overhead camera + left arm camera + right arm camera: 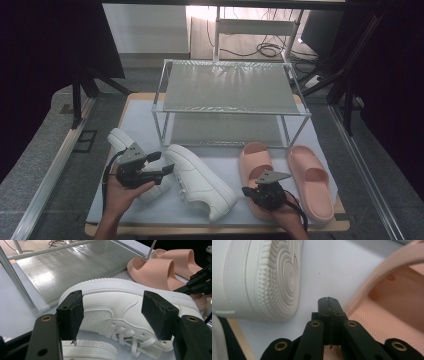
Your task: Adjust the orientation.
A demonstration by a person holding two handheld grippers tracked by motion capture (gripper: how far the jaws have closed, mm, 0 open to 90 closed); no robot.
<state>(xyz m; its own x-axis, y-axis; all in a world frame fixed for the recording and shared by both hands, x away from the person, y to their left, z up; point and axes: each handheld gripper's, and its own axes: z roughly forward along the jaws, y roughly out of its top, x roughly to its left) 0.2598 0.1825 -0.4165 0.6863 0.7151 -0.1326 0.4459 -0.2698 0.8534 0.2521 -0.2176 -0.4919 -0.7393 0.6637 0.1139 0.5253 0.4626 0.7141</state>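
Two white sneakers lie on the mat: one point(200, 181) in the middle, one point(120, 141) at the left, under my left hand. My left gripper point(162, 162) stands open over the left sneaker, its jaws aimed at the middle sneaker point(110, 302), which sits just beyond the jaw gap point(112, 297). Two pink slides rest at the right, the nearer point(254, 161) and the outer one point(311, 181). My right gripper point(248, 191) is shut, empty, at the heel end of the nearer slide point(392, 305). Its closed tip point(329, 302) hovers by the slide's edge, with the sneaker's toe sole point(272, 277) to its left.
A metal two-shelf rack point(232, 90) stands at the back of the mat, its lower shelf point(62, 267) just behind the shoes. The light mat point(150, 210) covers a wooden tabletop. Cables and a chair lie beyond the table.
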